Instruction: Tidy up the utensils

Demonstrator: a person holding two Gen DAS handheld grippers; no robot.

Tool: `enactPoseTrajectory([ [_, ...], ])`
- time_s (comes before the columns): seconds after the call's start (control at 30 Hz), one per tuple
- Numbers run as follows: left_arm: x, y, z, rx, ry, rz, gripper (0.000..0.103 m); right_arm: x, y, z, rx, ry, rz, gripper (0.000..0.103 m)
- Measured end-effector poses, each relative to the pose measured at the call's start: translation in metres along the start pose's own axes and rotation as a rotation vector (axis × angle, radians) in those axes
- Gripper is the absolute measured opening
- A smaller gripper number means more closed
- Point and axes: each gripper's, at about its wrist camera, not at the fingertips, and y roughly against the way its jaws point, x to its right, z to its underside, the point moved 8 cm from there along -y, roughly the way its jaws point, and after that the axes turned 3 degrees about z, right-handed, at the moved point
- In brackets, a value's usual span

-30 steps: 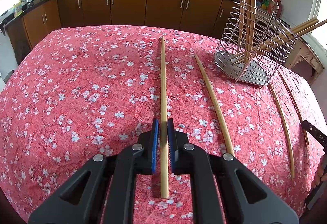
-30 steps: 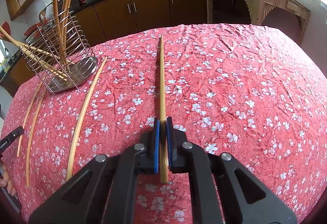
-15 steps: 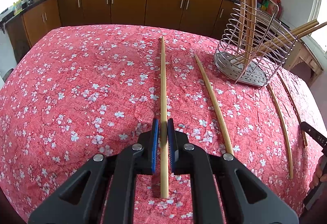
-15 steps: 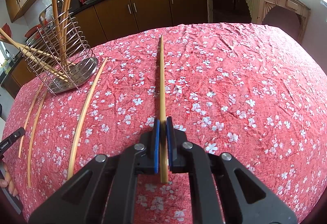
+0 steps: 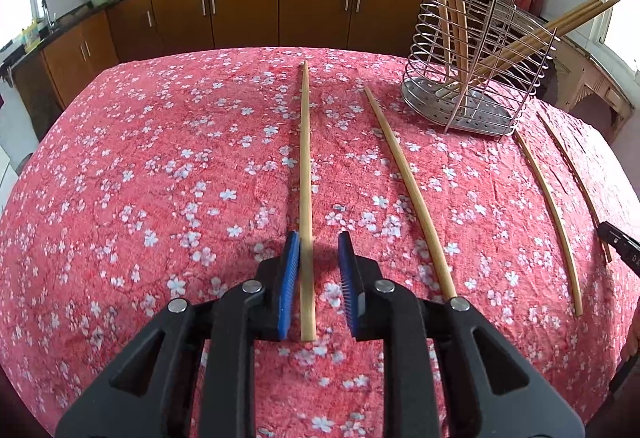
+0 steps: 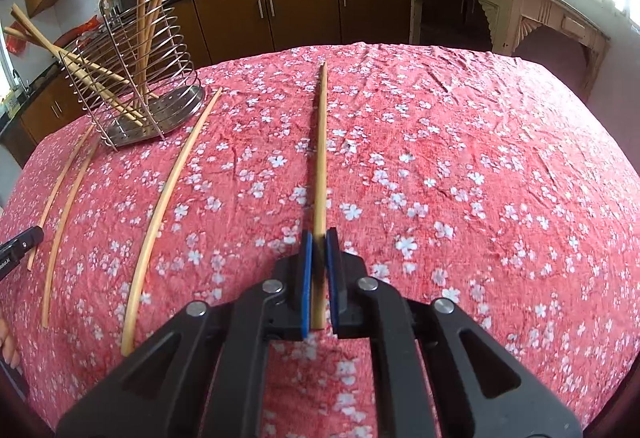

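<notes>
A long wooden chopstick (image 5: 305,174) lies on the red flowered cloth between the blue pads of my left gripper (image 5: 319,238), which is open around it; the stick rests against the left pad. My right gripper (image 6: 319,236) is shut on another wooden chopstick (image 6: 320,154) whose far end points away over the cloth. A wire utensil holder (image 5: 476,78) with several chopsticks standing in it is at the far right in the left wrist view and at the far left in the right wrist view (image 6: 136,78).
More loose chopsticks lie on the cloth: one (image 5: 408,174) right of my left gripper, two thin ones (image 5: 548,198) near the table's right edge. In the right wrist view they lie at the left (image 6: 168,190). Brown kitchen cabinets (image 5: 240,6) stand behind the table.
My left gripper has opened, and its chopstick now lies loose between the pads. My right gripper stays shut on its chopstick.
</notes>
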Motion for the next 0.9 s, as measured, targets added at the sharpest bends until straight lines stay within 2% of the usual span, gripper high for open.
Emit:
enactPoseTrajectory([
  [0.03, 0.001, 0.001, 0.001, -0.001, -0.007, -0.005, 0.017, -0.001, 0.001, 0.001, 0.001, 0.005, 0.002, 0.008],
  [0.07, 0.002, 0.002, 0.003, -0.002, -0.012, -0.01, 0.009, -0.001, 0.002, 0.002, 0.002, 0.004, -0.001, 0.008],
  [0.2, 0.001, 0.006, 0.008, -0.015, -0.026, -0.001, 0.007, 0.007, 0.011, 0.001, 0.016, -0.026, -0.018, 0.008],
  [0.33, -0.002, 0.026, 0.006, 0.021, -0.018, 0.021, 0.007, 0.012, 0.047, -0.011, 0.135, -0.012, -0.019, 0.008],
  [0.43, 0.0, 0.052, -0.005, 0.09, -0.012, 0.048, 0.007, 0.015, 0.078, -0.027, 0.234, -0.023, -0.031, 0.008],
  [0.6, -0.001, 0.103, -0.037, 0.266, 0.047, 0.122, 0.007, 0.019, 0.137, -0.059, 0.446, -0.063, -0.084, 0.008],
  [0.77, 0.0, 0.138, -0.067, 0.401, 0.088, 0.164, 0.007, 0.022, 0.171, -0.086, 0.576, -0.097, -0.123, 0.008],
  [0.9, -0.001, 0.149, -0.085, 0.45, 0.097, 0.165, 0.007, 0.021, 0.185, -0.099, 0.62, -0.109, -0.135, 0.008],
])
